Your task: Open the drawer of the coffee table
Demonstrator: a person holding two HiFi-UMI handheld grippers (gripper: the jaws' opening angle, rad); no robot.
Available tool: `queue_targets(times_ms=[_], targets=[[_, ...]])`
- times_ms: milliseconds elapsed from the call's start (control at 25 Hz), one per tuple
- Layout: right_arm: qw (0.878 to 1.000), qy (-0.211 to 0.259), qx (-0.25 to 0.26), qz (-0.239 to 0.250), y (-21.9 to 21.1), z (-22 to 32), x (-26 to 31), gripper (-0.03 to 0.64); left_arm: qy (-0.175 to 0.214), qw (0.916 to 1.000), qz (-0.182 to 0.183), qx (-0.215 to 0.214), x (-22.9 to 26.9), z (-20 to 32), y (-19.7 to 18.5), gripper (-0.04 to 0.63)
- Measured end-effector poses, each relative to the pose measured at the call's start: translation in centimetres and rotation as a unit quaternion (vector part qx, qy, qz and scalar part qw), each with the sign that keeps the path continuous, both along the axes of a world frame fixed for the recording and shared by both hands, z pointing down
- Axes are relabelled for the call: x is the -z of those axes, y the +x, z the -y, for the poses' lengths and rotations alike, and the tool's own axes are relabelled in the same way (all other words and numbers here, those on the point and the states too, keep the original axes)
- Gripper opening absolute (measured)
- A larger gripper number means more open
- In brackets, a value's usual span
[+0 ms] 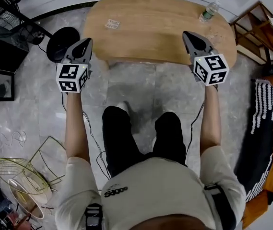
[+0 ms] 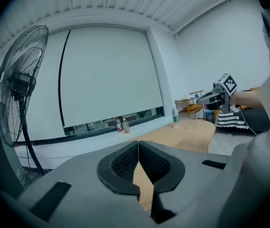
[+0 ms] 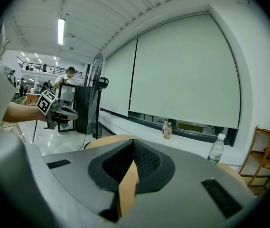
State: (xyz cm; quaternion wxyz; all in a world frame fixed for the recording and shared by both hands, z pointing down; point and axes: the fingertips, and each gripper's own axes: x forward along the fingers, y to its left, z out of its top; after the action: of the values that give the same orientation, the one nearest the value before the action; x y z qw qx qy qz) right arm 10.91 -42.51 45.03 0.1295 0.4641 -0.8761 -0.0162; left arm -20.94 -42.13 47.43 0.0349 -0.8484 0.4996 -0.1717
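We face the oval wooden counter [image 1: 160, 28] with a gripper in each outstretched hand, our knees in black trousers just short of its near edge. The left gripper [image 1: 88, 41] hangs over the grey floor [image 1: 141, 87] by the counter's near left corner. The right gripper [image 1: 185, 33] points over the near edge toward the counter's right end. The two are side by side and well apart.

The left gripper's fingers [image 2: 124, 164] are pressed together at the tips and hold nothing. A sliver of the counter's wood shows through the gap below the tips. The right gripper's fingers [image 3: 146, 161] are likewise closed tip to tip and empty, with only wood showing behind them.

The drawer does not show in any view; from above we see only the counter's top. On that top a clear bottle [image 1: 209, 11] stands at the far right and a small patterned card [image 1: 112, 24] lies at the far left.

A black fan [image 2: 18, 87] stands left of the counter and a wooden shelf [image 1: 261, 30] right of it. A striped cushion [image 1: 270, 107] lies nearer us on the right. A pale blind [image 2: 106, 75] covers the window beyond the counter.
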Motion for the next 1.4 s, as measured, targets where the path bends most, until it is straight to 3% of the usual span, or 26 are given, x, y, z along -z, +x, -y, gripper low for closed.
queue_targets(times_ms=[360, 760, 920, 1400], targets=[[1.000, 0.010, 0.002, -0.003, -1.3, 0.4, -12.0, -0.004, 0.009, 0.9994, -0.009, 0.033, -13.6, 0.1, -2.9, 0.018], [1.000, 0.011, 0.010, 0.011, 0.1, -2.9, -16.6, -0.003, 0.026, 0.9986, -0.017, 0.044, -18.3, -2.6, -2.0, 0.018], [0.999, 0.004, 0.013, 0.031, 0.4, -4.1, -18.4, -0.003, 0.014, 0.9982, -0.032, 0.048, -20.7, -3.9, -2.0, 0.018], [0.998, -0.056, 0.001, 0.007, 0.5, -5.7, -27.8, -0.003, -0.022, 0.9960, -0.065, 0.057, -26.7, -5.6, -2.7, 0.024]])
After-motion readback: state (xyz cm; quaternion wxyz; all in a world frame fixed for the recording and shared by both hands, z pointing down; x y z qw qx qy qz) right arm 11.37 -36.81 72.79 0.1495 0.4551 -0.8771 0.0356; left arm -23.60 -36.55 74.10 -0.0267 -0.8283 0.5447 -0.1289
